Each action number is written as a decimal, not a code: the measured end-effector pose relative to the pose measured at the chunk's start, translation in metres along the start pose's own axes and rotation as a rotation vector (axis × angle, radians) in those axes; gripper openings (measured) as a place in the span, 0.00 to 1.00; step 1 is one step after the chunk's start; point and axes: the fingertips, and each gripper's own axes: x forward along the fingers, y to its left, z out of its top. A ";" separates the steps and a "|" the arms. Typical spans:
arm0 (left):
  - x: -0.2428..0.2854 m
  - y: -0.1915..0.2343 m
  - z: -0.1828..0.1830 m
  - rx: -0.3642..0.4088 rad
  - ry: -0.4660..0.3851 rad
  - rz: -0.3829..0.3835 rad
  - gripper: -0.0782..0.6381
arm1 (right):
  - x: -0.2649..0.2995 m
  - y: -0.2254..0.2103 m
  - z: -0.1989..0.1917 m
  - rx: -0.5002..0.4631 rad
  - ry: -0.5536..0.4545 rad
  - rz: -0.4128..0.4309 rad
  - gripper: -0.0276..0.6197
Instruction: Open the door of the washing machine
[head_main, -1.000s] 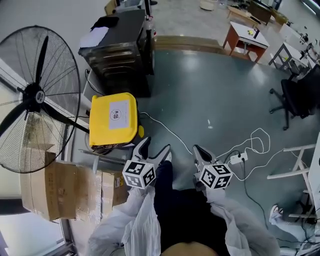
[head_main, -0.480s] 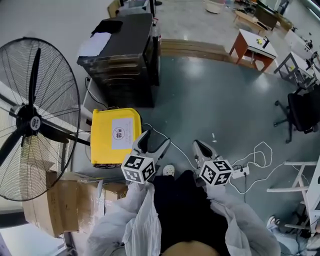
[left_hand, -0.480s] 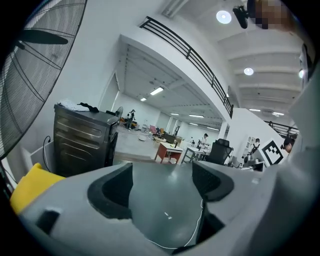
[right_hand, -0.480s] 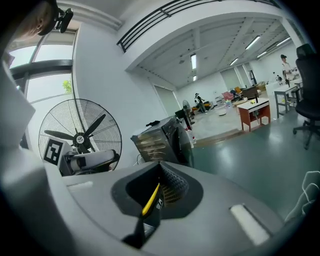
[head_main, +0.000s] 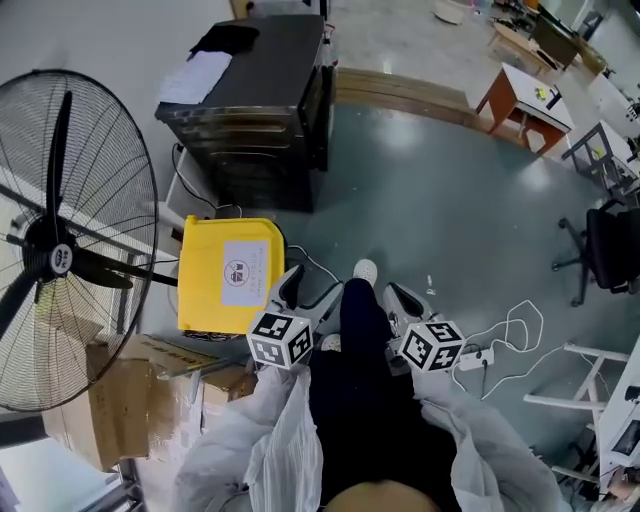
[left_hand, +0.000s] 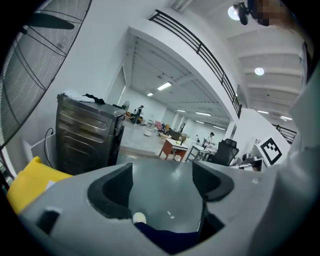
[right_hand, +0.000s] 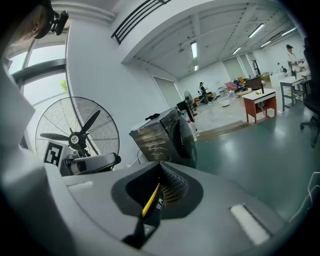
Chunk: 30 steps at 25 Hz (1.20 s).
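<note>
The washing machine (head_main: 255, 110) is a dark metal box on the floor well ahead of me, with cloth and paper on its top. It also appears in the left gripper view (left_hand: 87, 135) and the right gripper view (right_hand: 165, 135), where its dark round door (right_hand: 184, 132) looks closed. My left gripper (head_main: 310, 290) (left_hand: 162, 182) is held near my body, open and empty. Beside it, my right gripper (head_main: 400, 300) (right_hand: 161, 187) has its jaws together with nothing in them. Both are far from the machine.
A large floor fan (head_main: 60, 250) stands at the left. A yellow box (head_main: 228, 272) sits just ahead of the left gripper, with cardboard boxes (head_main: 120, 410) behind it. White cables (head_main: 500, 330) lie on the floor at the right. My white shoe (head_main: 365, 270) steps between the grippers.
I have walked forward, so the washing machine and yellow box sit closer. A leg with a white shoe has come forward between the grippers. Both grippers keep their states.
</note>
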 end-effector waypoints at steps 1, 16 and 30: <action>0.010 0.005 0.007 0.003 -0.003 0.003 0.62 | 0.010 -0.005 0.007 0.002 0.001 0.005 0.05; 0.201 0.068 0.125 0.040 -0.009 0.044 0.62 | 0.150 -0.119 0.162 -0.125 0.003 0.066 0.05; 0.310 0.115 0.159 0.049 0.015 0.105 0.62 | 0.235 -0.198 0.230 -0.089 0.008 0.081 0.05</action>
